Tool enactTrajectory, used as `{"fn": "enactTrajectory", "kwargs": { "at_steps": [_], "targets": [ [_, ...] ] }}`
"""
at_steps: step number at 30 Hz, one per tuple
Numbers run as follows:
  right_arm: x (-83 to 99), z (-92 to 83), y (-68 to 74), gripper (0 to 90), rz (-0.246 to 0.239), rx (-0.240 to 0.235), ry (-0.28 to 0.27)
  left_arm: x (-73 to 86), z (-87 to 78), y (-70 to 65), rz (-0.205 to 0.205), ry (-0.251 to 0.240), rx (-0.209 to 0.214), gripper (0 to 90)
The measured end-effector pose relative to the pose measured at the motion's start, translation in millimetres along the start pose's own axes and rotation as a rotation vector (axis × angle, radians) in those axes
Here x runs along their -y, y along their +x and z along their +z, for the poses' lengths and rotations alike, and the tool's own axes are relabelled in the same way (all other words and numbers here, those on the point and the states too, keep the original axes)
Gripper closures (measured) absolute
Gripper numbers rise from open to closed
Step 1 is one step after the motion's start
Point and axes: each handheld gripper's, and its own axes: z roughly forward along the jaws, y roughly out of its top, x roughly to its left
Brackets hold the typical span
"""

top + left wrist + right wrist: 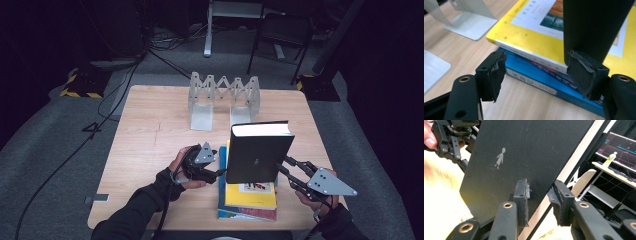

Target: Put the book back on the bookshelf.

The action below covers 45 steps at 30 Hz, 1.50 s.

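Above the stack of books (248, 200) near my edge of the table (150, 135), I hold a black book (259, 152) upright, its page edges turned upward. My right gripper (286, 167) has it by the right-hand edge: in the right gripper view the two jaws stand on either side of the cover and pages, closed on the book (524, 157). A small pale figure is printed on the cover. My left gripper (220, 172) sits just to the left of the stack, low beside the black book's bottom left corner. Its jaws stand apart with nothing clamped between them; in the left gripper view one pad (581, 72) lies against the black book's lower corner (594, 27) while the other pad (495, 75) hangs free over the wood. Under that corner the stack shows a yellow book (531, 40) on top and a blue book (544, 77) beneath it. Beyond the stack, toward the far edge of the table, stands a grey folding book rack (223, 97), well apart from it.
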Motion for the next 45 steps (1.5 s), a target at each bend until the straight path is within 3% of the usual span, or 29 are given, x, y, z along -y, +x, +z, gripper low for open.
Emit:
{"fn": "enactTrajectory", "kwargs": {
  "at_steps": [3,7,12,17,19,22,23,24,25,29,30,38,40,45],
  "targets": [
    [0.3,-0.4,0.0,67.9,-0.005,-0.003,-0.001,4.9,-1.2,-3.7,-0.016,-0.005,0.047,28.1],
    [1.4,-0.2,-0.2,68.1,0.003,-0.003,-0.008,5.9,3.3,-14.3,0.007,0.009,0.08,26.3],
    [1.6,-1.2,0.5,68.1,-0.005,-0.003,-0.01,-1.4,12.4,-21.6,0.019,-0.009,0.088,25.0],
    [2.3,-1.1,0.6,68.1,-0.003,-0.001,-0.013,-13.9,18.7,-22.7,0.021,-0.053,0.096,24.9],
    [2.4,-1.2,0.5,68.1,-0.003,-0.002,-0.014,-24.4,21.7,-21.2,0.009,-0.104,0.109,25.0],
    [2.5,-1.2,0.6,68.1,-0.004,-0.001,-0.015,-31.4,22.8,-19.1,0.023,-0.117,0.112,25.9],
    [2.6,-1.1,0.5,68.0,-0.003,-0.001,-0.014,-38.9,22.1,-17.0,0.021,-0.148,0.123,25.7],
    [2.6,-1.1,0.5,68.0,-0.003,-0.001,-0.014,-38.9,22.1,-17.0,0.021,-0.148,0.123,25.5],
    [2.6,-1.1,0.5,68.0,-0.002,-0.001,-0.014,-46.2,21.1,-14.6,0.014,-0.188,0.134,25.1],
    [2.5,-1.1,0.5,67.9,-0.003,0.0,-0.013,-55.7,20.5,-12.1,0.005,-0.233,0.159,25.3],
    [2.6,-1.1,0.4,67.9,-0.004,0.001,-0.012,-59.9,19.1,-11.1,0.006,-0.259,0.176,29.6],
    [3.0,-0.8,0.5,67.2,-0.001,0.003,-0.012,-74.1,11.7,-8.3,0.019,-0.321,0.189,33.4],
    [2.8,-0.3,1.1,65.9,-0.011,0.01,-0.007,-76.3,8.0,-8.4,0.037,-0.339,0.171,33.4],
    [3.3,2.6,2.7,60.6,-0.015,0.024,0.001,-82.6,-3.0,-3.9,0.038,-0.375,0.179,37.6]
  ]
}}
